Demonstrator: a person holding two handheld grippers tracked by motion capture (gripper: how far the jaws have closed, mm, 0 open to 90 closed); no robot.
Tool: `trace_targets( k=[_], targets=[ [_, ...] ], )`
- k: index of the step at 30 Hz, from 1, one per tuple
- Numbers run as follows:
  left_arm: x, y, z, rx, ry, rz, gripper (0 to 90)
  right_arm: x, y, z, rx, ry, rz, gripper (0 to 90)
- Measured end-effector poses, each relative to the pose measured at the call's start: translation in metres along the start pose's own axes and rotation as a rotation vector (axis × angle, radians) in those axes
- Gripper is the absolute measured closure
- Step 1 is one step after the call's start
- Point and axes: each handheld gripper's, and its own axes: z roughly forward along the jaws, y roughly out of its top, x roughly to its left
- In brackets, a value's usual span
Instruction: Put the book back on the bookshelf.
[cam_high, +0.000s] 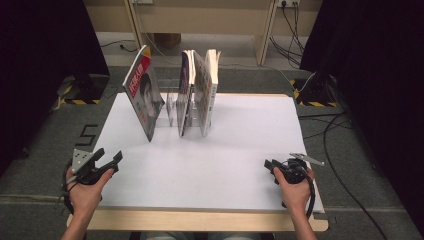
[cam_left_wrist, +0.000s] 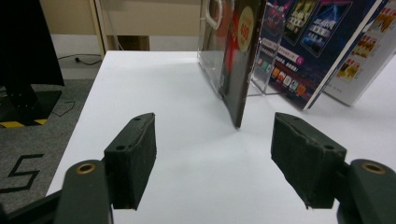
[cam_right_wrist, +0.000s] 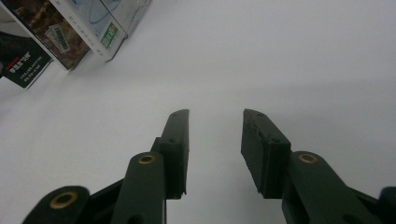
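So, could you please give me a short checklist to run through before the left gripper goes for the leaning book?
1. Left gripper jaws open and empty: ok.
2. Right gripper open, empty and away from the books: ok.
3. Leaning book stands apart from the other books: ok.
4. Leaning book's near edge lies ahead between the left jaws, not yet touched: ok.
5. Bare table between the left gripper and the leaning book: ok.
6. Leaning book firmly propped by the clear rack: cannot tell.
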Motion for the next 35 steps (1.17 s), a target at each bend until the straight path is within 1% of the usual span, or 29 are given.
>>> trace_targets(
  k=[7,8,9,12,23,27,29,32,35],
  targets=[
    [0.005,-0.016,-0.002,0.030,0.008,-0.008,30.8,0.000,0.000,0.000,0.000,-0.001,0.001,62.9],
    [0.005,-0.016,-0.002,0.030,0.008,-0.008,30.8,0.000,0.000,0.000,0.000,-0.001,0.001,62.9],
    [0.007,-0.021,-0.002,0.039,0.010,-0.008,30.8,0.000,0.000,0.000,0.000,-0.001,0.001,62.9],
    [0.009,-0.025,-0.003,0.045,0.012,-0.014,30.8,0.000,0.000,0.000,0.000,-0.001,0.001,62.9],
    [0.010,-0.035,-0.004,0.037,0.010,-0.019,30.8,0.000,-0.001,0.000,0.001,-0.003,-0.004,62.9],
    [0.010,-0.039,-0.005,0.039,0.010,-0.031,30.8,0.000,0.000,0.000,0.002,-0.004,-0.006,62.7],
    [0.009,-0.040,-0.006,0.037,0.008,-0.038,30.8,0.001,0.000,0.000,0.000,-0.004,-0.006,62.4],
    [0.009,-0.039,-0.007,0.029,0.010,-0.036,30.8,0.000,-0.001,-0.001,0.000,-0.005,-0.009,61.8],
    [0.010,-0.041,-0.007,0.033,0.011,-0.041,30.8,0.000,-0.001,-0.001,-0.001,-0.006,-0.015,61.5]
  ],
)
